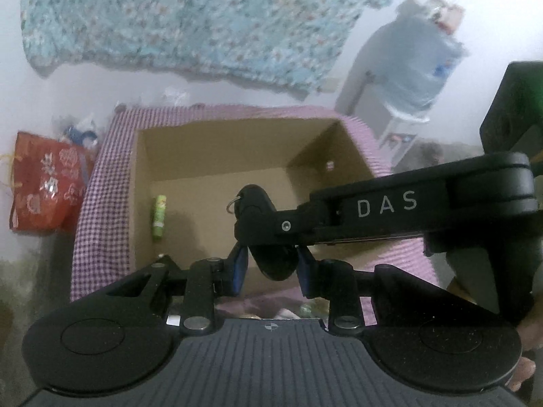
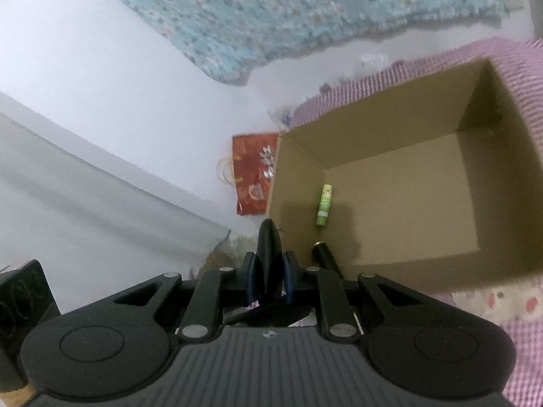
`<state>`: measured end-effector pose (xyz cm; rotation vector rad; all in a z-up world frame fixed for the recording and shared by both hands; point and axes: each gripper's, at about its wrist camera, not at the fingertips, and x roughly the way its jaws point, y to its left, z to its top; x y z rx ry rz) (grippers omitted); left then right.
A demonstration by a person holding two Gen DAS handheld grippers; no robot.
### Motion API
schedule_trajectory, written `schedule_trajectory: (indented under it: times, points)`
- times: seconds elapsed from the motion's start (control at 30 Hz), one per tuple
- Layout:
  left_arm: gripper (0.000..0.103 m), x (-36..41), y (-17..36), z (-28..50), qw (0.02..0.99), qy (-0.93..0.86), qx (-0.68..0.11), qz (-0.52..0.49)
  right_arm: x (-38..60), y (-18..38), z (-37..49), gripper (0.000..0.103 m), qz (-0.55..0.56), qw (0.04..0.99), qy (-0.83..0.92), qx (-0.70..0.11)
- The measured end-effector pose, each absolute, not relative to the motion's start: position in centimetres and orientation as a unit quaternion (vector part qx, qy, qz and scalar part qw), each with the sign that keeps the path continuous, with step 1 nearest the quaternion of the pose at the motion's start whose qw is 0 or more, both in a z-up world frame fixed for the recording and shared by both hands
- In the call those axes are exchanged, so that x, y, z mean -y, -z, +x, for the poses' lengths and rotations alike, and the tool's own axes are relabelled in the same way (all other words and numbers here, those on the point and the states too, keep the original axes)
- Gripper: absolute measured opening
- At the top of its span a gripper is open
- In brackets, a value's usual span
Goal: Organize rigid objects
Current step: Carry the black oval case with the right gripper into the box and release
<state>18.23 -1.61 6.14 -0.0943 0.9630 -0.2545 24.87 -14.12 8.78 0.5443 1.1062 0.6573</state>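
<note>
Now I see both grippers pinch same black key fob (image 1: 271, 237) over box (image 1: 217, 146): left gripper (image 1: 271, 268), right gripper (image 2: 269, 279). Green tube (image 1: 159, 217) lies by box's left wall.

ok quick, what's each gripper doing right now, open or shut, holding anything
Left gripper: shut on the black oval object.
Right gripper: shut on the same black oval object, above the cardboard box.
</note>
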Motion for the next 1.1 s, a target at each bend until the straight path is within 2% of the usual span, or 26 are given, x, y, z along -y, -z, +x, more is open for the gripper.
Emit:
schedule_trajectory:
  times: [0.3,0.57,0.8,1.1]
  points:
    - [0.03,-1.0,-1.7,25.2,0.836,0.073,-0.54,-0.064,10.3,-2.0,32.4,0.018,0.261,0.722,-0.272,-0.581]
    - [0.032,-1.7,-0.6,25.7,0.831,0.046,-0.55,-0.068,9.0,1.7,34.2,0.02,0.268,0.71,-0.254,-0.6]
    - [0.033,-1.8,-2.1,24.7,0.839,0.056,-0.536,-0.076,11.1,-0.3,32.6,0.02,0.283,0.717,-0.26,-0.582]
    - [0.033,-0.5,-6.5,19.5,0.859,0.098,-0.496,-0.08,16.8,-6.5,26.7,0.02,0.302,0.742,-0.287,-0.525]
